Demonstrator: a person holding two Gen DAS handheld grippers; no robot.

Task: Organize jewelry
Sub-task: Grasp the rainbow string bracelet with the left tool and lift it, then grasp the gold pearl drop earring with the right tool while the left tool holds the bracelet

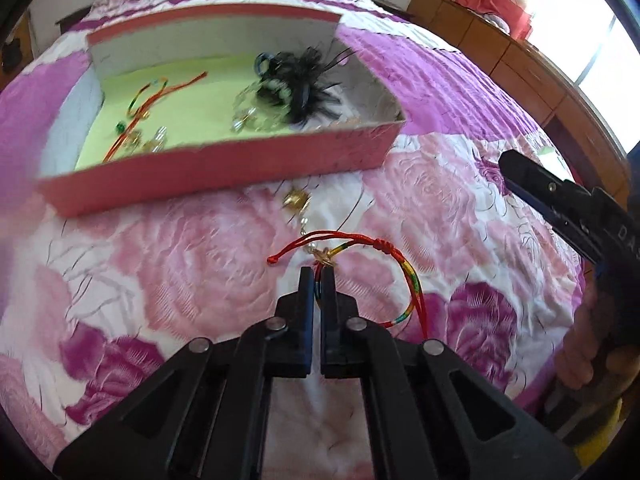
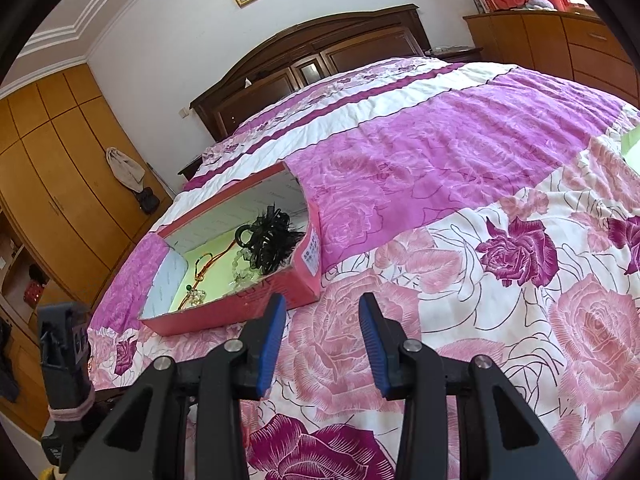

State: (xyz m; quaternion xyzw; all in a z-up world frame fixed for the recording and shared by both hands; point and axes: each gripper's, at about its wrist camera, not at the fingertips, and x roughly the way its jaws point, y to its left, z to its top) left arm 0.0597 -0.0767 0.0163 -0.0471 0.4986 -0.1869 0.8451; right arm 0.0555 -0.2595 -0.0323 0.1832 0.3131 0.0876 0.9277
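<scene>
The left gripper (image 1: 318, 276) is clenched on a red cord bracelet (image 1: 404, 268), seemingly just above the bedspread (image 1: 180, 264). The right gripper (image 2: 322, 304) gapes wide, holding nothing. Farther off, the pink box (image 1: 224, 168) holds jewelry.

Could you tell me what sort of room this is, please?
Most likely a bedroom: a bed with a floral quilt, a wooden headboard against the wall, and a wardrobe beside it.
</scene>
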